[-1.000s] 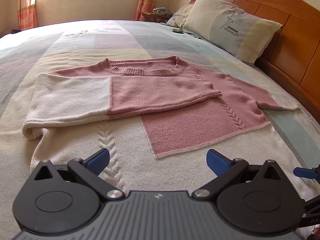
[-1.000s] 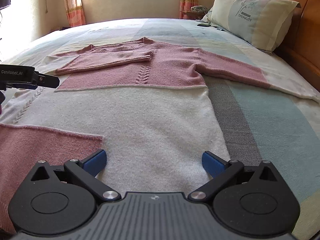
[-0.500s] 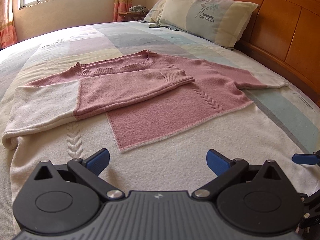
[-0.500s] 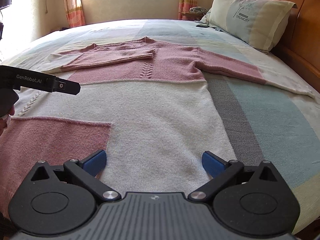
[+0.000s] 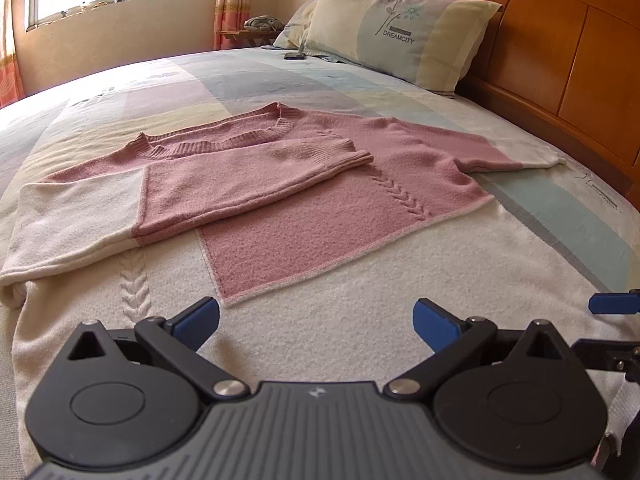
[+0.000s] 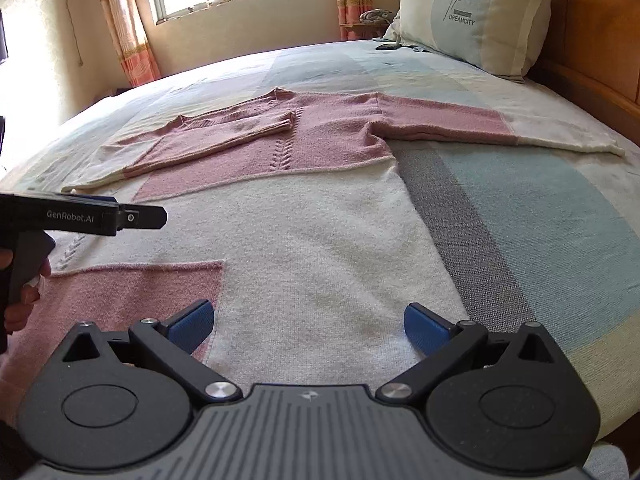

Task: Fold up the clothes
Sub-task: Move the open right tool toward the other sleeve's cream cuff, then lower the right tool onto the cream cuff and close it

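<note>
both grippers hang wide open and empty over the near end of the sweater: the left gripper has its blue fingertips spread well apart above the cream lower body, holding nothing, and the right gripper is spread just as wide over the cream and pink hem area, also gripping nothing; whether either one brushes the knit i cannot tell. the sweater lies flat, front up, across the patchwork bedspread, neck toward the far side of the bed, with the pillow off at the headboard. one sleeve is already folded in across the chest, while the other sleeve lies stretched straight out toward the headboard side. it looks like a thick, soft, fairly light knit, so it should drape and sag rather than hold a line, stretch if tugged from a single point, and cling a little to the bedspread instead of sliding. the sensible holds seem to be the outstretched sleeve near its cream cuff to bring it across, or later the two hem corners pinched together through both layers.
</note>
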Demonstrator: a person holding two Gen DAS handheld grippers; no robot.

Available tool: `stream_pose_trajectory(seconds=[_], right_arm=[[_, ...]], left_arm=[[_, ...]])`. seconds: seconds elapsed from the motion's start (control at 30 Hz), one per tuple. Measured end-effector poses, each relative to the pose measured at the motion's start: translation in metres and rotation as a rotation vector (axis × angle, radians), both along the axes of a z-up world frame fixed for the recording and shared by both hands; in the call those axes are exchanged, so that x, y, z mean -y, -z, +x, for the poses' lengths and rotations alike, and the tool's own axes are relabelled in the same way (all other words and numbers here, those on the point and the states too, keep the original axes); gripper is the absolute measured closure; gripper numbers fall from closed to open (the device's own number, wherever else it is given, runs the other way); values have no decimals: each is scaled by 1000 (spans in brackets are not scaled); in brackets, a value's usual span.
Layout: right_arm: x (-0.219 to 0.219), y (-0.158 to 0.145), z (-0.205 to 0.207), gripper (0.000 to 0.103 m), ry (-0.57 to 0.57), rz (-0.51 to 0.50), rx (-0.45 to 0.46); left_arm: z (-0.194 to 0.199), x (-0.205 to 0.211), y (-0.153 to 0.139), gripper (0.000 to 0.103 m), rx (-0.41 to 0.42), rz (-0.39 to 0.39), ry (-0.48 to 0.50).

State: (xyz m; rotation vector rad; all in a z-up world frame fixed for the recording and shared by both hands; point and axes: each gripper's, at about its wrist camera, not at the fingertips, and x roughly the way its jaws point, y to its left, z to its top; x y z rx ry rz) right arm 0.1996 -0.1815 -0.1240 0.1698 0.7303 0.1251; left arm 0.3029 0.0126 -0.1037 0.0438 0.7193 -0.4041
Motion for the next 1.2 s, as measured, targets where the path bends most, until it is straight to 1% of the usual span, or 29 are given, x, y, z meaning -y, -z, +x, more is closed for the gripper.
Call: stream_pose_trajectory(seconds=[0.1, 0.2, 0.33, 0.43, 0.57, 0.77, 0.97, 1.03, 1.1, 1.2], right_arm=[[23, -6, 7, 0, 78, 88, 35], [52, -9, 16, 0, 168, 149, 55], [97, -12, 28, 0, 273, 252, 86], [129, -10, 44, 0, 340, 321, 97], [164, -2, 66, 0, 387, 402, 101], [192, 3, 105, 0, 382, 381, 131], [210, 16, 147, 0, 363, 347, 115], [213, 19, 156, 0, 347, 335, 138], [220, 20, 165, 0, 342, 340, 149], [234, 23, 175, 0, 350, 374, 167]], left_arm=[[-2, 4, 0, 1, 11, 1, 34], [-4, 10, 3, 1, 21, 27, 60], [-2, 15, 9, 1, 8, 47, 69], [-1, 17, 12, 1, 22, 65, 66], [-1, 18, 14, 1, 37, 67, 67], [0, 17, 14, 1, 46, 63, 71], [-1, 18, 14, 1, 53, 62, 78], [-1, 16, 13, 1, 55, 50, 80], [-1, 15, 13, 1, 52, 41, 79], [0, 15, 14, 1, 50, 39, 79]])
